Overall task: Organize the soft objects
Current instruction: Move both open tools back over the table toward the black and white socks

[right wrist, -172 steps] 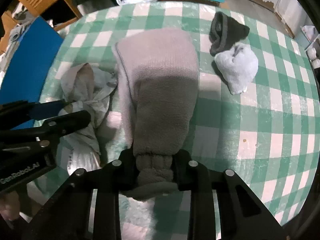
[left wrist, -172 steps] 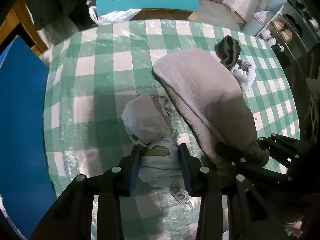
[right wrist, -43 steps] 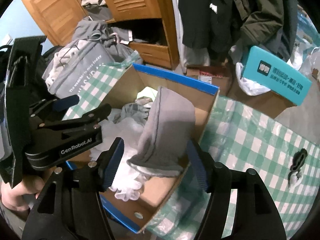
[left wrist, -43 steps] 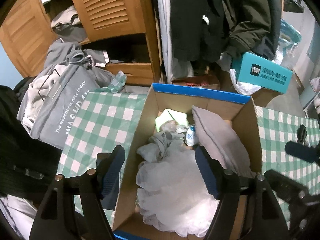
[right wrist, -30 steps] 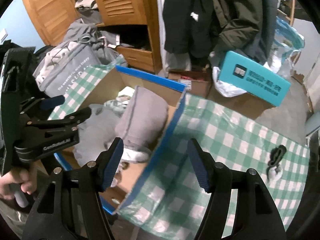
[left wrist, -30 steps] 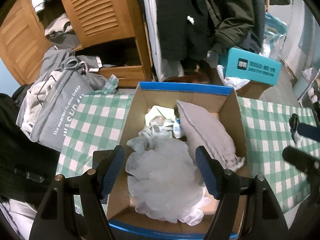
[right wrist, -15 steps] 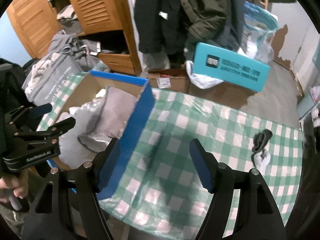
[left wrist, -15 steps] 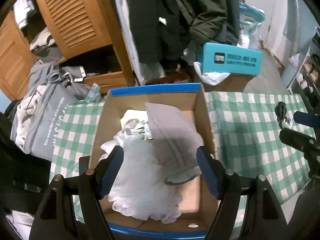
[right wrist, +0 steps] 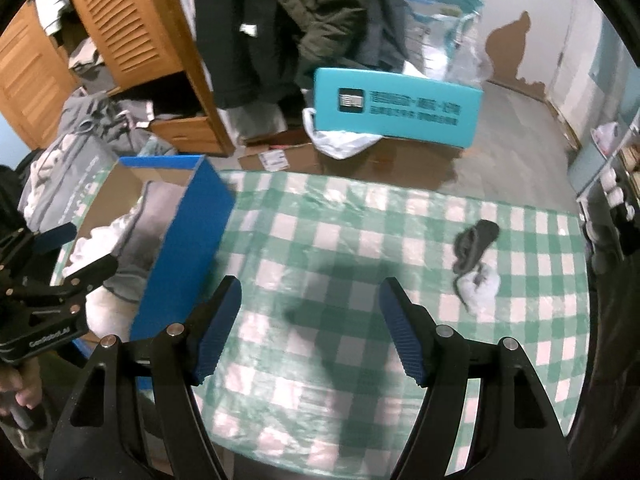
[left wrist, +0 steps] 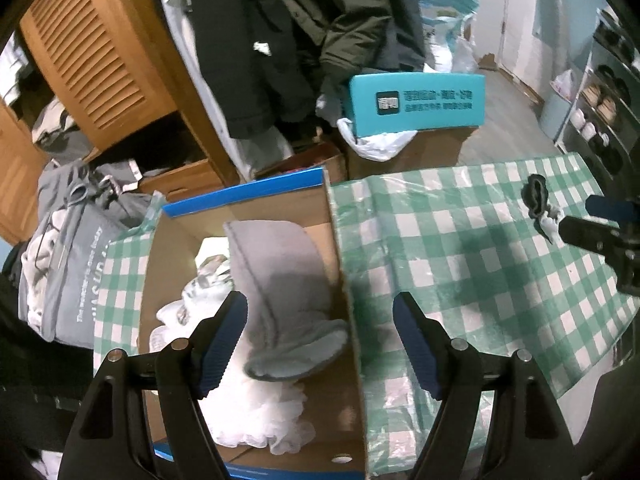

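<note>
Left tongs point(left wrist: 320, 340) released, blue pads spread wide, nothing between them; they hang above the right wall of the cardboard box point(left wrist: 346, 280), which has a blue outer face and rim. Right tongs point(right wrist: 310, 328) likewise released and empty, hanging over the green-and-white checked surface point(right wrist: 360, 240) to the right of the box. Inside the box: a folded grey fleece garment point(left wrist: 280, 272) leaning along the right wall, a white mesh bath puff point(left wrist: 256, 412) toward the near end, and a crumpled pale cloth point(left wrist: 204, 276) left of the fleece, partly hidden. On the surface, well apart from the box on its right: a dark grey sock point(right wrist: 474, 244) with a white sock point(right wrist: 480, 286) touching its near end; neither is held. Beyond the box, off the surface: a teal carton with printed text point(left wrist: 416, 104), a louvred wooden cabinet point(left wrist: 92, 52), hanging dark coats point(left wrist: 280, 40). Left of the box, a grey tote bag point(left wrist: 68, 280).
</note>
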The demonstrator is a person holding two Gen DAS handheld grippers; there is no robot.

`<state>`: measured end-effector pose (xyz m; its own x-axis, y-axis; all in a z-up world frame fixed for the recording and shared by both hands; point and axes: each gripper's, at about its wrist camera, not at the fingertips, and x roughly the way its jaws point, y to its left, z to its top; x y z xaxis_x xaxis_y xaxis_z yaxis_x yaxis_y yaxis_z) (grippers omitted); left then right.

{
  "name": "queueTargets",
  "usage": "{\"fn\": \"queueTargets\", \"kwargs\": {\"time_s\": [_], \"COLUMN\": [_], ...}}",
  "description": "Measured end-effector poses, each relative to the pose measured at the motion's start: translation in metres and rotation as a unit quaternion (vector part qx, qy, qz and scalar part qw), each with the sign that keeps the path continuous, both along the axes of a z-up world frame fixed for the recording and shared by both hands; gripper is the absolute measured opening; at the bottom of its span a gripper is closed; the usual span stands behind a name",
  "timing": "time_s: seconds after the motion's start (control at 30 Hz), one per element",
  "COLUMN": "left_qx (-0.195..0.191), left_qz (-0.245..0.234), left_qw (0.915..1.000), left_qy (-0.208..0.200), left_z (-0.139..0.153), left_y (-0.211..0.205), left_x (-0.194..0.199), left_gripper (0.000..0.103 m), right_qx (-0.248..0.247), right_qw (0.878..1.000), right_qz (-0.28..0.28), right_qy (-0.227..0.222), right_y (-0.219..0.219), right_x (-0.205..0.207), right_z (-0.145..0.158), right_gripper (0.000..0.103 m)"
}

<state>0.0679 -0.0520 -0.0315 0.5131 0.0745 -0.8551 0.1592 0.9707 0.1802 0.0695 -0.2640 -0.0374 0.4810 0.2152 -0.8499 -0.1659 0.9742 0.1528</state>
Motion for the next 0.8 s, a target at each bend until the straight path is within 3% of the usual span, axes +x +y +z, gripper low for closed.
{"fn": "queueTargets", "kwargs": {"time_s": [0.8], "left_qx": [0.012], "left_qz": [-0.038], "left_qw": [0.9989], "left_qy": [0.024], "left_z": [-0.018], "left_y": [-0.065], "left_x": [0.014], "left_gripper": [0.077], "right_qx": [-0.009], "right_qw": [0.998], "right_qz": [-0.065], "right_qy": [0.019], "right_y": [-0.091], "right_x": [0.001], "right_z": [-0.024], "right_gripper": [0.072]}}
